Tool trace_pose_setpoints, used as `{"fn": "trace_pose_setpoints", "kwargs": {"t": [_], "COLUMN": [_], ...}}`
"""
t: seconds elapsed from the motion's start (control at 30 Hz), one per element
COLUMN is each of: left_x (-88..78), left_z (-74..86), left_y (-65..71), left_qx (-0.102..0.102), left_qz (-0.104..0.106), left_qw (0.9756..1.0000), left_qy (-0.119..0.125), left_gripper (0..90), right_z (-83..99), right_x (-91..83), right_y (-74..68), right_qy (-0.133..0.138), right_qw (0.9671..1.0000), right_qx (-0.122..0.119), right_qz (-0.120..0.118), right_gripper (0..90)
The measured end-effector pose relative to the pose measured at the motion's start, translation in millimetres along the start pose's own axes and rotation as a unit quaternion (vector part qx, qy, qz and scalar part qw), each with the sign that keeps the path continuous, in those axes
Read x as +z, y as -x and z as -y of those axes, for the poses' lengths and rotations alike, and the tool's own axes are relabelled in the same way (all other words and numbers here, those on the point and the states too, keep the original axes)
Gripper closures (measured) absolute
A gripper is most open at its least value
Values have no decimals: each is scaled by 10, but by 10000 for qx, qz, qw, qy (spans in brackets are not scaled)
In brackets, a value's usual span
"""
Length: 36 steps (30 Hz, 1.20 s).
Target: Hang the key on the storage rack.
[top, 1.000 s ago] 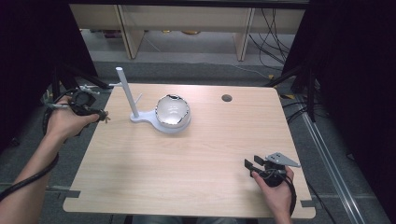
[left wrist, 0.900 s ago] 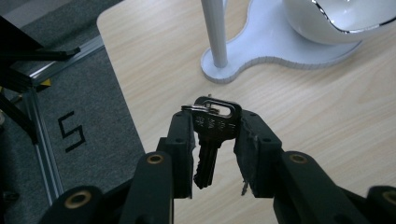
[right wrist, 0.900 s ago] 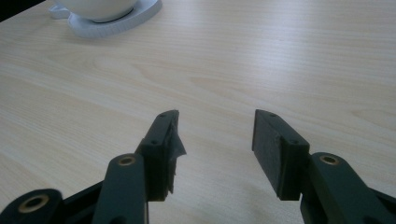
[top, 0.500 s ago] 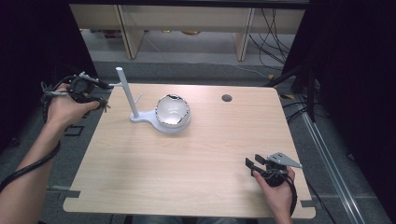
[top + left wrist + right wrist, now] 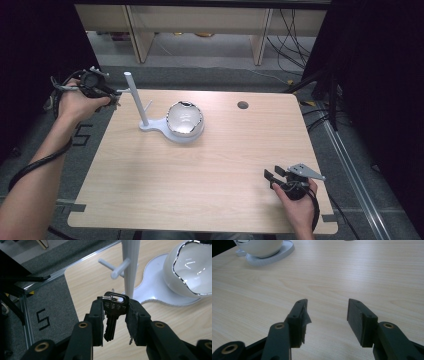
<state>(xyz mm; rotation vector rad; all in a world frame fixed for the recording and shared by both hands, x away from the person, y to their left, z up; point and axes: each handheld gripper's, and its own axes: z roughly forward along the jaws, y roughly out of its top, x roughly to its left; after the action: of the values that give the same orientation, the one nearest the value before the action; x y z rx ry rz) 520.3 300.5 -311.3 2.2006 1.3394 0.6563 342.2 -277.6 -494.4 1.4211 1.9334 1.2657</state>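
Fingers [image 5: 98, 315] of the left gripper [image 5: 115, 312] are clamped on a key [image 5: 113, 308], which sits upright between them with its dark head at the tips and its blade hanging down into the gap; a thin ring shows at the top of the head. Just beyond the key rises the white post [image 5: 130, 265] of a stand, with a short peg [image 5: 117, 268] jutting out from it above the key; key and peg are apart. In the high view the left gripper [image 5: 112, 95] is held off the far left corner of the desk [image 5: 200, 180], close beside the post [image 5: 137, 97], whose flat white base [image 5: 150, 126] also carries a glossy white bowl [image 5: 185, 120] with a jagged rim. Fingers [image 5: 298, 315] of the right gripper [image 5: 328, 312] stand apart with nothing between them, low over bare wood. That gripper [image 5: 272, 176] rests near the desk's near right corner, well apart from the stand, its grey plate [image 5: 306, 171] on top. A small round hole [image 5: 243, 105] lies in the desk's far side.
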Motion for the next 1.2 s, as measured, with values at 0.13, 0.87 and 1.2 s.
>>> {"fn": "trace_pose_setpoints", "kwargs": {"t": [0.13,0.87,1.2], "left_x": [-6,-7,70], "left_z": [-62,-287,-408], "left_y": [8,37,73], "left_qx": [23,477,596], "left_qz": [-31,-70,-45], "left_qw": [10000,9982,9960], "left_qy": [54,-356,-664], "left_gripper": [671,671,671], "right_z": [-1,11,20], "right_x": [-7,22,26], "right_y": [7,54,65], "right_qy": [-24,-125,-83], "right_qw": [10000,9998,9999], "right_qx": [57,68,76], "right_qz": [-7,-102,-29], "right_gripper": [512,511,511]}}
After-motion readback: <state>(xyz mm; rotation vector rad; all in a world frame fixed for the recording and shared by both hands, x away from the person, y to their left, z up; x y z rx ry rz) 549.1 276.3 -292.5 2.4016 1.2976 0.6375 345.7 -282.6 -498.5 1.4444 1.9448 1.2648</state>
